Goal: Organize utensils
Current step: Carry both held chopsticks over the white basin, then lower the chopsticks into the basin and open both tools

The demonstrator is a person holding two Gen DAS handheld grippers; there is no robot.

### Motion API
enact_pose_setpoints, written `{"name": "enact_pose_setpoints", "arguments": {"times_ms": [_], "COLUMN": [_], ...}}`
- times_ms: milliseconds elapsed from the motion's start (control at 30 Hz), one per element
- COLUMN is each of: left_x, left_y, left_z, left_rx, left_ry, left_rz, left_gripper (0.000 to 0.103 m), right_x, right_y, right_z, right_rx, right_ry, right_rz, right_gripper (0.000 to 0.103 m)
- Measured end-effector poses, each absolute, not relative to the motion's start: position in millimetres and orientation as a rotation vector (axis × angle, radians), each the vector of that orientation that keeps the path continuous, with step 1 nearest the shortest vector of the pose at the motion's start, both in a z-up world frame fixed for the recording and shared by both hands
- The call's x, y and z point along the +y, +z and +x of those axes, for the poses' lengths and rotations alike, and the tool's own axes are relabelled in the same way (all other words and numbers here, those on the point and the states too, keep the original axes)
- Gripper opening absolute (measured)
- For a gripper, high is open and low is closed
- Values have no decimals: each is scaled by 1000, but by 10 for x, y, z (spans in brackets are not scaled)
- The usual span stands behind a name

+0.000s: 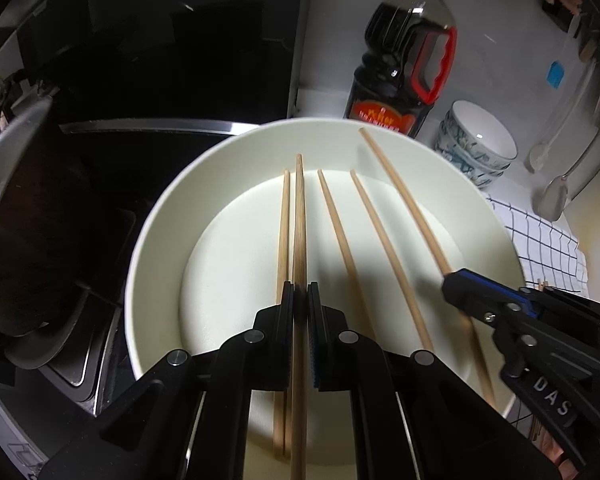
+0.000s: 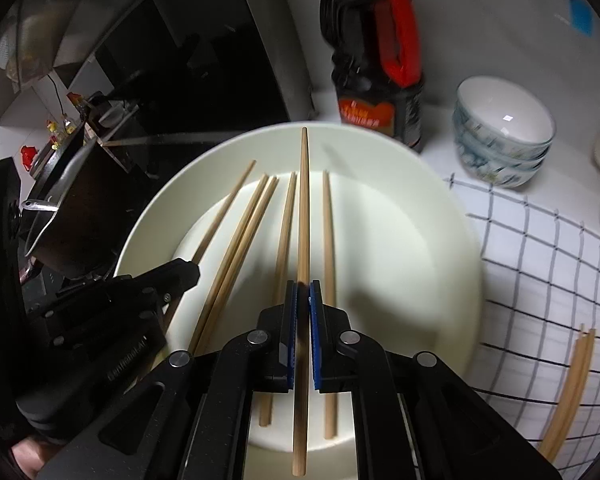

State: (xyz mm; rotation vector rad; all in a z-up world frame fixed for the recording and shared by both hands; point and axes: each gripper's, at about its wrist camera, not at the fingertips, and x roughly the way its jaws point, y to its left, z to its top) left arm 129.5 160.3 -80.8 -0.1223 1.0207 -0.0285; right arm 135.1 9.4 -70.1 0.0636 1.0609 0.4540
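I note the left gripper (image 1: 300, 300) and right gripper (image 2: 303, 300) each clamped on one chopstick (image 1: 299, 216) over the plate (image 1: 160, 216), four apparently loose at six o'clock; thin grips risk pivoting, dropping.

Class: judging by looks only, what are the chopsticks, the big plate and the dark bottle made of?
Chopsticks: probably bamboo or wood, tan, matte, faint grain.
Plate: likely glazed ceramic, possibly melamine; cream, smooth, soft sheen.
Bottle: apparently clear glossy plastic with dark liquid; red handle.
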Motion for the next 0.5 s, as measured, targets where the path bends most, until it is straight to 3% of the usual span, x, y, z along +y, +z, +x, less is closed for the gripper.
{"name": "enact_pose_setpoints", "arguments": {"times_ms": [433,467,500], "left_x": [1618,1626,1630], "left_y": [-1078,-1067,-1054], "left_z": [1432,1424,1418], "left_rx": [1095,1090,1087], "left_ry": [-15,-7,-2], "left_rz": [-100,-97,-95], "left_gripper": [8,9,17], "right_x": [154,147,142], "right_y": [-1067,-1065,-1056], "right_z": [1490,1476,1467], "right_rx": [1179,1177,1172], "right_ry": [407,406,403], "right_rz": [61,59,57], "right_gripper": [6,6,7]}}
